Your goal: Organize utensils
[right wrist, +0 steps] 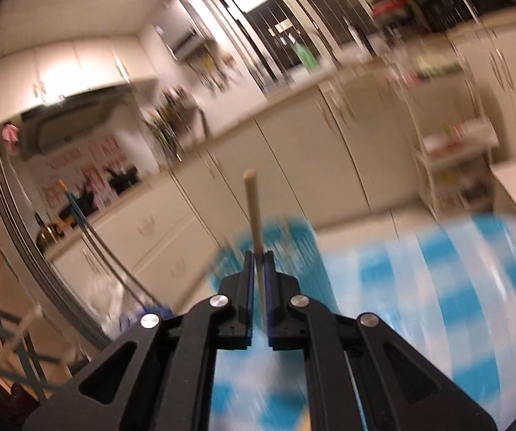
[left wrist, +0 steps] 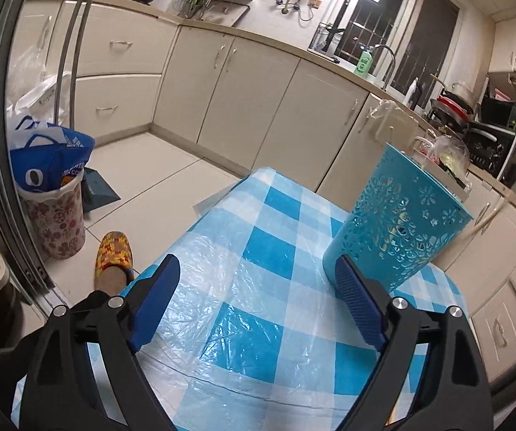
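Blue and white checks cover the table (left wrist: 258, 251), under a clear plastic sheet. At far left in the left wrist view a flowered bin (left wrist: 58, 222) stands on the floor tiles with a blue bag (left wrist: 47, 160) in it; just right of it a foot in a yellow patterned slipper (left wrist: 114, 253) shows beside the table's edge. The left gripper (left wrist: 258, 301) has its blue pads wide apart over the cloth, with nothing between them. To its right a turquoise cut-out basket (left wrist: 405, 222) stands on the table, close behind the right-hand finger, though whether they touch I cannot tell. In the right wrist view, which is heavily blurred, the right gripper (right wrist: 258, 256) is clamped on a pale wooden stick (right wrist: 252, 208) that rises upright from its closed pads, in front of a smeared turquoise shape
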A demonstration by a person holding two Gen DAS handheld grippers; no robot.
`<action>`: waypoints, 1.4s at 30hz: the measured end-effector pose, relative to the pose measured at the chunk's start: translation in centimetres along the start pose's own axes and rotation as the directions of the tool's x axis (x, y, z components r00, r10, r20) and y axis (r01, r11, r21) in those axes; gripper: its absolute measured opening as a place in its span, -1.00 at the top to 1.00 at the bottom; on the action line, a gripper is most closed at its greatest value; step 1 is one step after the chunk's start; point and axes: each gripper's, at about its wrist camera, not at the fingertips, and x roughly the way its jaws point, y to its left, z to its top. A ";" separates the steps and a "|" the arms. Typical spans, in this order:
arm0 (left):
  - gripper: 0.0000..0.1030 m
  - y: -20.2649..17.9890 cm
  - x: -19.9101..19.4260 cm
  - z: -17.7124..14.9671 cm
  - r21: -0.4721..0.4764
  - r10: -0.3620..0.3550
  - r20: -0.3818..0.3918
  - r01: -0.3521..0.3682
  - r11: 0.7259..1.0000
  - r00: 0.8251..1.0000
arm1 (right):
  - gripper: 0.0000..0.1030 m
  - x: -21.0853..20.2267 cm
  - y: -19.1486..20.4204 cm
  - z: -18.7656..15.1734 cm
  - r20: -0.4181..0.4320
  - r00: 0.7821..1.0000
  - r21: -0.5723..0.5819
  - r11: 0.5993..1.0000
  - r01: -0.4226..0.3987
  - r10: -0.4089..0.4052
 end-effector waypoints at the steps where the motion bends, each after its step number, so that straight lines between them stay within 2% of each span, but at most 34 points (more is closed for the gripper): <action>1: -0.63 0.2 0.0 0.0 -0.008 0.000 0.001 0.000 1.000 1.000 | 0.88 0.4 0.8 1.2 0.022 1.000 -0.017 1.000 -0.011 0.012; 4: -0.63 0.3 -0.1 0.0 -0.016 -0.005 0.003 0.005 1.000 1.000 | 0.88 1.3 2.7 3.8 0.066 0.997 -0.065 0.998 -0.026 0.030; 7: -0.64 0.4 -0.1 0.0 -0.021 -0.009 0.001 0.009 1.000 1.000 | 0.88 2.2 3.2 5.0 0.048 0.999 -0.097 0.995 -0.011 0.016; 9: -0.63 0.6 0.0 0.0 -0.031 -0.012 0.000 0.012 0.999 1.000 | 0.88 2.3 2.2 4.8 -0.006 1.000 -0.068 0.998 -0.005 0.005; 10: -0.63 0.6 0.0 0.0 -0.035 -0.013 0.000 0.013 0.999 1.000 | 0.88 2.4 1.4 4.0 -0.065 0.998 -0.054 0.999 0.008 -0.012; 12: -0.63 0.7 0.0 0.0 -0.042 -0.016 -0.003 0.016 0.999 1.000 | 0.74 2.2 0.0 1.8 -0.165 0.986 -0.044 0.999 0.028 -0.035; 13: -0.64 0.8 0.1 0.0 -0.044 -0.018 -0.003 0.018 0.999 1.000 | 0.28 2.3 -0.9 -0.1 -0.248 0.967 -0.043 0.998 0.042 -0.052; 14: -0.64 0.8 0.1 0.0 -0.045 -0.020 -0.003 0.020 0.999 1.000 | 0.02 2.3 -1.5 -1.9 -0.312 0.947 -0.055 0.997 0.055 -0.070; 15: -0.63 0.8 0.1 0.0 -0.046 -0.023 -0.004 0.023 0.999 1.000 | 0.02 2.4 -1.8 -3.7 -0.373 0.924 -0.086 0.995 0.055 -0.083; 18: -0.63 0.9 0.1 0.0 -0.051 -0.022 -0.004 0.022 0.998 1.000 | 0.08 3.7 -1.2 -9.9 -0.574 0.812 -0.196 0.981 -0.007 -0.109; 20: -0.63 1.0 0.1 0.0 -0.052 -0.020 -0.004 0.020 0.998 1.000 | 0.24 4.7 -0.2 -12.1 -0.634 0.764 -0.231 0.972 -0.038 -0.121; 21: -0.63 1.0 0.1 0.0 -0.054 -0.018 -0.004 0.018 0.998 1.000 | 0.27 5.4 0.6 -13.1 -0.649 0.745 -0.284 0.958 -0.048 -0.155; 24: -0.63 1.1 0.1 0.0 -0.060 -0.018 -0.005 0.017 0.998 1.000 | 0.36 6.8 1.7 -14.8 -0.678 0.714 -0.338 0.937 -0.091 -0.175; 27: -0.63 1.1 0.1 0.0 -0.061 -0.020 -0.005 0.020 0.998 1.000 | 0.60 8.1 2.2 -16.9 -0.721 0.654 -0.398 0.910 -0.120 -0.229; 28: -0.63 1.1 0.1 -0.1 -0.061 -0.020 -0.004 0.020 0.998 1.000 | 0.68 8.2 2.1 -17.3 -0.728 0.643 -0.409 0.903 -0.128 -0.239; 29: -0.63 1.1 0.2 -0.1 -0.063 -0.021 -0.004 0.021 0.998 1.000 | 0.83 8.3 2.2 -17.9 -0.727 0.635 -0.437 0.889 -0.135 -0.261; 30: -0.63 1.2 0.2 -0.1 -0.065 -0.021 -0.004 0.021 0.998 1.000 | 0.85 8.2 2.3 -18.4 -0.725 0.630 -0.462 0.875 -0.143 -0.280; 31: -0.63 1.2 0.2 -0.1 -0.067 -0.021 -0.004 0.021 0.998 1.000 | 0.85 7.8 2.3 -18.5 -0.728 0.635 -0.449 0.880 -0.157 -0.259; 32: -0.63 1.2 0.2 -0.1 -0.067 -0.021 -0.004 0.021 0.998 1.000 | 0.86 7.7 2.2 -18.3 -0.736 0.633 -0.424 0.892 -0.156 -0.239; 35: -0.63 1.2 0.2 -0.1 -0.067 -0.021 -0.003 0.021 0.998 1.000 | 0.86 6.9 1.6 -17.0 -0.751 0.648 -0.286 0.946 -0.149 -0.126; 37: -0.63 1.3 0.2 -0.1 -0.067 -0.021 -0.004 0.021 0.998 1.000 | 0.85 6.8 1.3 -16.3 -0.758 0.646 -0.234 0.961 -0.146 -0.086; 38: -0.63 1.3 0.3 -0.1 -0.068 -0.021 -0.005 0.020 0.997 1.000 | 0.79 6.9 1.6 -16.4 -0.762 0.642 -0.241 0.958 -0.153 -0.089; 42: -0.63 1.4 0.3 -0.2 -0.076 -0.018 -0.004 0.018 0.997 1.000 | 0.75 7.8 2.9 -18.6 -0.754 0.620 -0.386 0.910 -0.151 -0.217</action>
